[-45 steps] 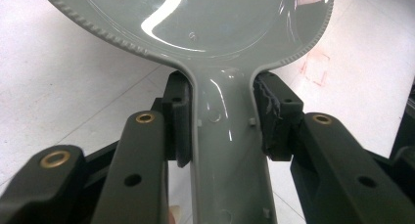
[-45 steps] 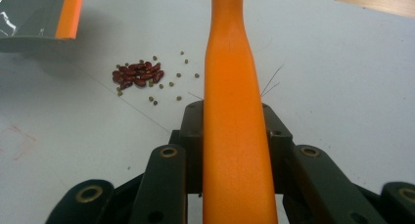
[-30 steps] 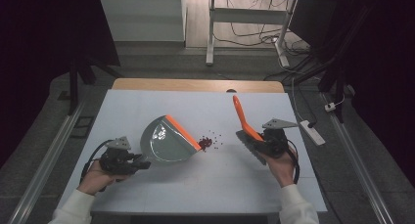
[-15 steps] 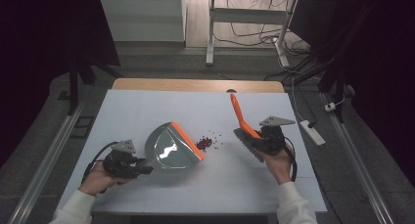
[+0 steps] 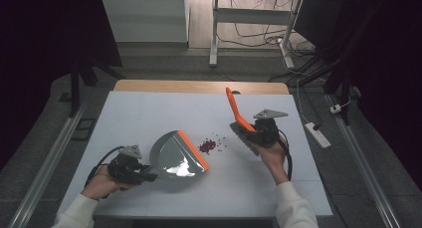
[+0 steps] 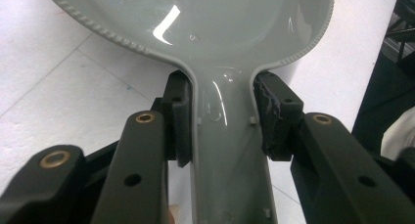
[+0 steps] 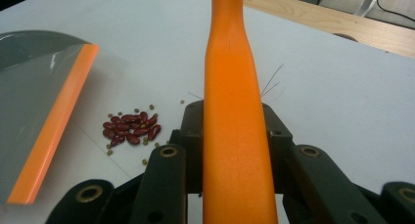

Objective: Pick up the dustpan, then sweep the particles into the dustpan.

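Observation:
A grey dustpan (image 5: 174, 156) with an orange lip lies on the white table (image 5: 149, 108), its lip facing a small pile of red beans (image 5: 207, 146). My left gripper (image 5: 149, 177) is shut on the dustpan's handle (image 6: 230, 150); the pads press both of its sides below the pan (image 6: 210, 23). My right gripper (image 5: 251, 131) is shut on an orange brush (image 5: 234, 108), which slants up and away, right of the beans. In the right gripper view the brush handle (image 7: 232, 87) rises between the jaws of my right gripper (image 7: 232, 121), with the beans (image 7: 131, 128) and the dustpan (image 7: 29, 87) to its left.
A few small beans lie scattered around the pile. A wooden strip (image 5: 199, 86) borders the table's far edge. Metal rails run along the floor on both sides, and a white power strip (image 5: 316, 134) lies on the floor at the right.
The dustpan has tipped down flatter and slid a little nearer to me, its lip still beside the beans. The right gripper with the brush has shifted slightly left and away.

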`<act>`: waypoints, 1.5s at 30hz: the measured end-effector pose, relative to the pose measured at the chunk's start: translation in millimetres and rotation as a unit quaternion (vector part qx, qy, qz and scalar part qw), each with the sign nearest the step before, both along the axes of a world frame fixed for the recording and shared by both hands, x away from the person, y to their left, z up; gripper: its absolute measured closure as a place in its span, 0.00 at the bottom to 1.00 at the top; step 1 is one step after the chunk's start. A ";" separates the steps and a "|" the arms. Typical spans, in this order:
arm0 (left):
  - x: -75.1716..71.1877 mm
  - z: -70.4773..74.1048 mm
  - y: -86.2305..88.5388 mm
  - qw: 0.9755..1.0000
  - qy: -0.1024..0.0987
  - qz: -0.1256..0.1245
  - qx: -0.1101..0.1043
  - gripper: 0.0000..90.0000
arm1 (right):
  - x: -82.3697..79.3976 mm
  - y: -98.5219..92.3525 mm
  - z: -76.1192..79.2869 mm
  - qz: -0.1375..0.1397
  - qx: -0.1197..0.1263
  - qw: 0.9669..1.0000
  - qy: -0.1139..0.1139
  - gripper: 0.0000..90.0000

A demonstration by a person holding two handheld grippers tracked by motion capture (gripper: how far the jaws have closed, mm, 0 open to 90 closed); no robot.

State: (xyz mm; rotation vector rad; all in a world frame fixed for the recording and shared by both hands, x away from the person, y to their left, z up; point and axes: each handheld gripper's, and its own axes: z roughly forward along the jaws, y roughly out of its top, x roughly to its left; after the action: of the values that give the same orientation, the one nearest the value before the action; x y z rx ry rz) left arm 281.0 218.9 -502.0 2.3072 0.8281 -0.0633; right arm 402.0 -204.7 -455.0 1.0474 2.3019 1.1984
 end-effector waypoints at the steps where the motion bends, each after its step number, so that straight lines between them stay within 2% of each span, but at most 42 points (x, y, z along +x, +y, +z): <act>1: 0.1 -0.3 -0.3 1.000 0.002 -0.002 0.001 0.68 | 1.9 2.0 -1.2 -0.001 -0.001 1.000 0.000 0.77; 9: 1.4 -5.0 -3.6 1.000 0.018 0.000 0.011 0.68 | 14.6 16.5 -12.2 0.003 -0.020 1.000 0.006 0.77; 15: 1.7 -6.6 -4.8 1.000 0.022 0.002 0.011 0.68 | 21.1 20.9 -15.7 0.003 -0.023 1.000 0.008 0.77; 19: 1.6 -7.4 -5.1 1.000 0.024 0.004 0.012 0.68 | 23.1 23.5 -16.5 0.003 -0.024 1.000 0.008 0.77; 29: 4.1 -8.6 -5.5 0.999 0.031 0.008 0.012 0.68 | 28.3 33.4 -24.4 0.007 -0.051 0.999 0.009 0.77; 45: 6.1 -10.4 -5.9 0.999 0.037 0.005 0.009 0.68 | 30.0 49.4 -35.8 0.024 -0.070 0.997 0.022 0.77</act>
State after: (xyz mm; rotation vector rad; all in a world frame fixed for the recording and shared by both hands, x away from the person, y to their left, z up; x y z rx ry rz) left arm 287.0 213.0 -512.5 2.3293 0.8800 -0.1383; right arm 432.0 -155.4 -490.9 0.9832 2.4184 1.0232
